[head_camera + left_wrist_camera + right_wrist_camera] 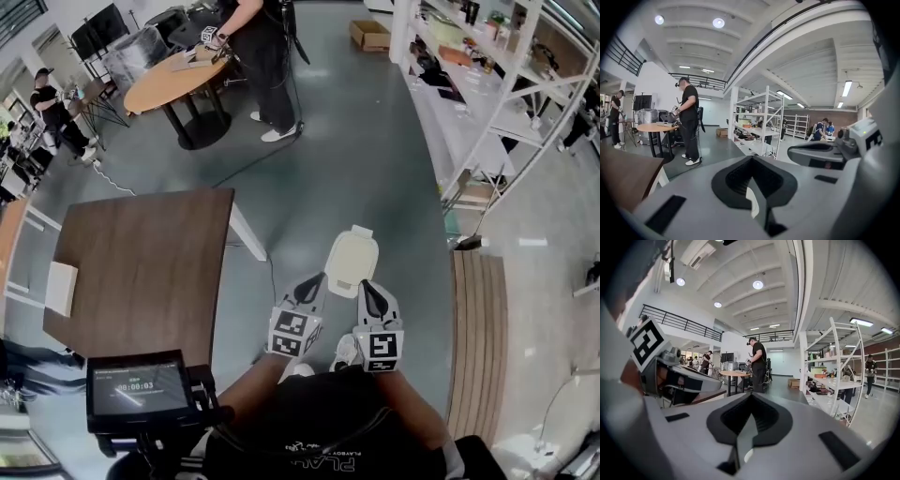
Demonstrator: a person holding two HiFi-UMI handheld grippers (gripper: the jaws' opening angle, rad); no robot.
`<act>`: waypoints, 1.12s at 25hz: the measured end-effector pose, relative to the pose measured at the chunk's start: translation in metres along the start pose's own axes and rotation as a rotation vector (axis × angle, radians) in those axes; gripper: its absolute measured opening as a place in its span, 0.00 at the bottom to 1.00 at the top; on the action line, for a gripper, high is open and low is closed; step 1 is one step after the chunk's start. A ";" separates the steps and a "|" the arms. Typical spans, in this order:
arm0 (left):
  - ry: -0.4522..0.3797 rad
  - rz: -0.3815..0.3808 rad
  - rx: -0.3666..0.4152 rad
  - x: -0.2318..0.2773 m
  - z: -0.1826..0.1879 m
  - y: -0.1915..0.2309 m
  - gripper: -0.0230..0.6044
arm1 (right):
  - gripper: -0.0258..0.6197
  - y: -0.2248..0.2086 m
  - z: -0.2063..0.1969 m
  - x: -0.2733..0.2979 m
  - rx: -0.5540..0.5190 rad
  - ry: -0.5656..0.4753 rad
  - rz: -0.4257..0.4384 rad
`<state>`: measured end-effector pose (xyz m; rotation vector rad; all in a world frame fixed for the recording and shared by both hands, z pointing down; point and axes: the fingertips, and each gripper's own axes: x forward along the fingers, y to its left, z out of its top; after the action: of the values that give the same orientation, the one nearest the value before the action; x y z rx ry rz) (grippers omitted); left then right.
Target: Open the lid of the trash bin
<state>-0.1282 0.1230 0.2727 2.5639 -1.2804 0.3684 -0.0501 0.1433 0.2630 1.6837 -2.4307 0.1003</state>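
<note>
Left gripper [308,285]: your jaws sit together, holding nothing;
Right gripper [369,294]: yours are likewise closed, empty;
Trash bin [352,261]: lid down, between both tips

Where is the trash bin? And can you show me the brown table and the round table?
trash bin [352,262]: head view, middle of its cream lid.
brown table [141,272]: head view, bare part of its top.
round table [157,86]: head view, bare part of its top.
</note>
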 end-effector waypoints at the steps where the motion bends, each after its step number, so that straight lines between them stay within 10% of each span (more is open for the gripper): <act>1: -0.002 0.005 0.004 0.007 0.004 0.003 0.04 | 0.04 -0.006 0.003 0.005 -0.002 -0.012 0.000; 28: 0.055 0.069 0.075 0.131 0.034 -0.004 0.04 | 0.04 -0.165 -0.028 0.089 0.081 0.035 -0.071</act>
<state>-0.0449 0.0162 0.2842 2.5569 -1.3623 0.5057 0.0763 0.0072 0.2993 1.7837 -2.3690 0.2200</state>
